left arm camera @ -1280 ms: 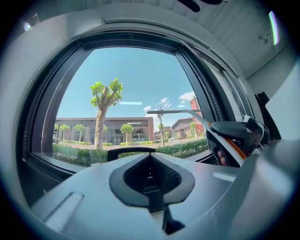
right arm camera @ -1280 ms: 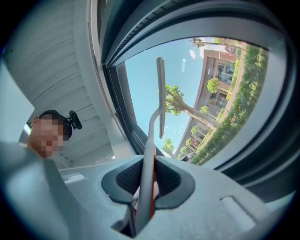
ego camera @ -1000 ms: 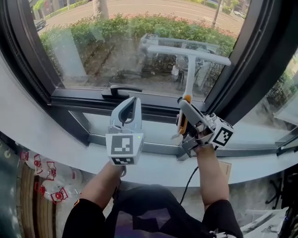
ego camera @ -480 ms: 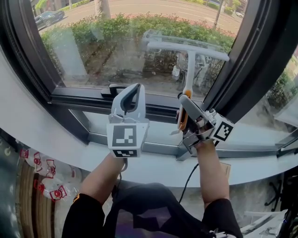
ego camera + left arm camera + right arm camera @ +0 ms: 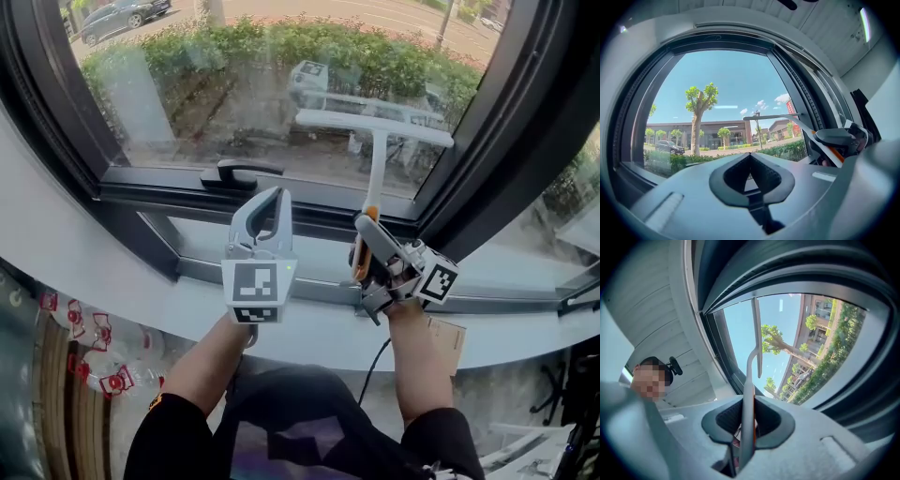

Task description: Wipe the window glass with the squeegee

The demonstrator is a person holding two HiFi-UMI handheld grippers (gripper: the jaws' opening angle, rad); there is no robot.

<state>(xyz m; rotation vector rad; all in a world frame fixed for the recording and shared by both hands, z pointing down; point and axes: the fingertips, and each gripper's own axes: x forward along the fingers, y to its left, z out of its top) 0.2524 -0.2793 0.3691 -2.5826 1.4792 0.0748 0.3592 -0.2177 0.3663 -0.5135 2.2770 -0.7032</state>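
Right gripper (image 5: 743, 427): jaws closed on the handle of the squeegee (image 5: 375, 128), with the pale shaft and its orange strip pinched between the pads and running straight out past the tips. Grip looks firm and centred. From there the shaft rises to the crosswise blade, which lies level low on the right part of the window glass (image 5: 187, 84), near the dark right frame post (image 5: 469, 141). A faint reflection sits just above the blade, so I judge it at or very near the glass; actual contact cannot be confirmed. Left gripper (image 5: 265, 202): jaws shut tip to tip with nothing between them, held over the pale sill (image 5: 141, 305), to the left of the right gripper and apart from the squeegee. It takes no part in the work. The dark window handle (image 5: 246, 173) sits on the bottom rail, left of the blade. Judgement: pick-up is done and the wiping step is in hand, with the blade in the lower part of a pass. The next move calls for even pressure, the blade kept flat and level along the stroke, and a stop short of the bottom rail. The blade then needs lifting and resetting further left, where most of the pane lies, while staying clear of the window handle.
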